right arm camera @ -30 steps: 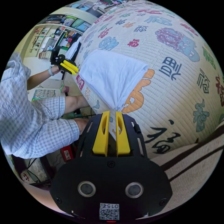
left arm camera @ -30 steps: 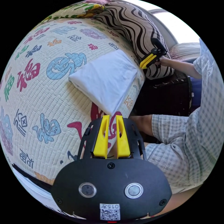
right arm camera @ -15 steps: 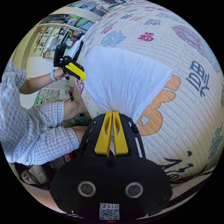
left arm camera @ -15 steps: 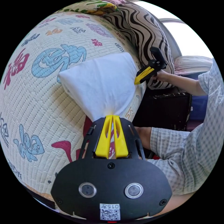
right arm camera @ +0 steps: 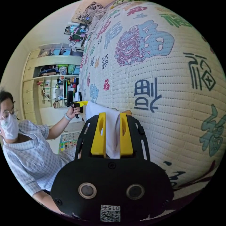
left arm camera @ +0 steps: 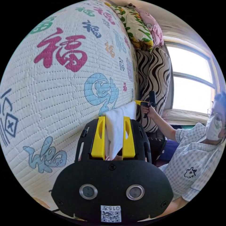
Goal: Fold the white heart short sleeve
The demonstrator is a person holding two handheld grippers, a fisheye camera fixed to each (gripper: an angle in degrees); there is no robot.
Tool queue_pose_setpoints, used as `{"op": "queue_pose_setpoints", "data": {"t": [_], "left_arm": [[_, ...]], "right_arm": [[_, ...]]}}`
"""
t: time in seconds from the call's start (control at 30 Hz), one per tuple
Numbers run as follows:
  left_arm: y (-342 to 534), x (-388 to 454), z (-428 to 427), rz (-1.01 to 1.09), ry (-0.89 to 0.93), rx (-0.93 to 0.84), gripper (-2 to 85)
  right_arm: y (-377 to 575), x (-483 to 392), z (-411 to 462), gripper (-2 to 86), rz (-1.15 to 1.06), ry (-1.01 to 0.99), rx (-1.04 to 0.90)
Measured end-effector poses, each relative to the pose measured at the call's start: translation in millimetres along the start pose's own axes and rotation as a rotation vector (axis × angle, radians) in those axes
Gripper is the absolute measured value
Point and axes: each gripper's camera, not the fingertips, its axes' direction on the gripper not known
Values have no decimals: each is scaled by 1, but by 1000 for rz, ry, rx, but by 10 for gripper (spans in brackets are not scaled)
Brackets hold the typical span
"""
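The white short sleeve [left arm camera: 116, 131] is a narrow folded bundle seen edge-on, stretched between the two grippers above the quilt. My left gripper [left arm camera: 114, 117] has its yellow jaws apart and parallel, with one end of the shirt lying between them. In the right gripper view the shirt [right arm camera: 112, 134] passes the same way between the spread jaws of my right gripper [right arm camera: 112, 114]. The right gripper [left arm camera: 139, 102] also appears in the left gripper view, at the shirt's far end. Likewise, the left gripper [right arm camera: 82, 102] appears in the right gripper view.
A cream quilt [left arm camera: 58, 94] printed with coloured characters covers the bed. A zebra-striped pillow [left arm camera: 155, 70] and a floral pillow [left arm camera: 136, 28] stand by the window [left arm camera: 193, 77]. A person in a checked shirt [right arm camera: 26, 150] sits at the bed's edge; shelves [right arm camera: 51, 82] line the far wall.
Both grippers' jaws, shut on the shirt's corners half a second ago, now stand wide apart. Both cameras have swung, and the shirt now shows edge-on between the grippers.
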Motion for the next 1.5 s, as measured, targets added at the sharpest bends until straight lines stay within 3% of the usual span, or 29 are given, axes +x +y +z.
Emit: {"op": "queue_pose_setpoints", "data": {"t": [0.13,0.27,0.4,0.53,0.73,1.3,1.5], "left_arm": [[8,-7,-21,-30,12,23,21],[20,-7,-40,-47,-12,59,4],[32,5,-55,-2,-22,72,18],[66,16,-86,49,-19,41,85],[117,7,-106,43,34,-23,131],[177,49,-150,130,179,-5,115],[205,62,-178,117,222,-39,62]], "right_arm": [[1,-8,-1,25,10,27,-59],[7,-20,-12,13,13,95,-66],[14,-40,-18,25,-64,99,-62],[39,-58,-42,63,-140,7,-67],[66,-79,-47,123,-211,58,-247],[63,-168,-90,131,-217,-156,-266],[60,-220,-105,48,-201,-200,-240]]}}
